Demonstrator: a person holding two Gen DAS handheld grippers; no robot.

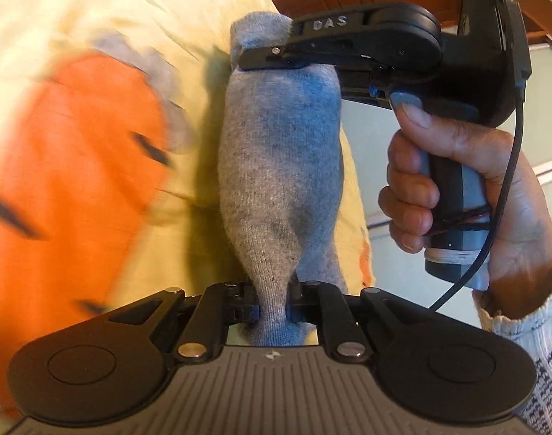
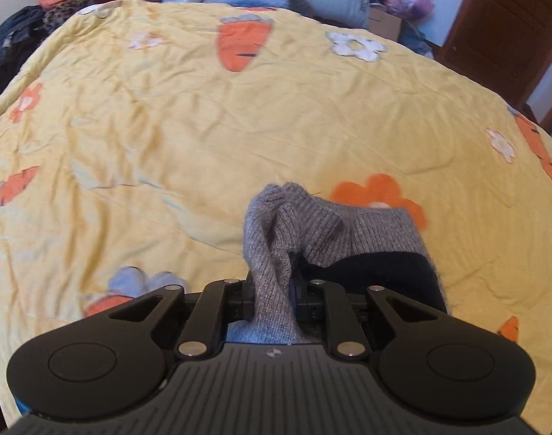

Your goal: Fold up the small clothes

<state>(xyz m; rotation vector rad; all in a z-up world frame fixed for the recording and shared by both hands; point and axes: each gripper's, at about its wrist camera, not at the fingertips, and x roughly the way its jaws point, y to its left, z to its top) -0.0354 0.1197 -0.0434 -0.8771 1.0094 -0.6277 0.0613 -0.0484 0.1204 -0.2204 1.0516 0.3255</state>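
A grey sock (image 1: 276, 166) is hanging stretched in the air between the two grippers, above the bed's yellow quilt (image 2: 167, 127) with its carrot and flower print. In the left wrist view the left gripper (image 1: 272, 304) is clamping one end of the sock at the bottom centre of the frame, and the right gripper (image 1: 272, 59) – reaching in from the upper right, gripped by a hand (image 1: 457, 188) in a knitted sleeve – is pinching the other end near the top. In the right wrist view the ribbed cuff is bunching up between the closed jaws at the lower centre, the rest of the sock drooping to the right – a dark band showing on it.
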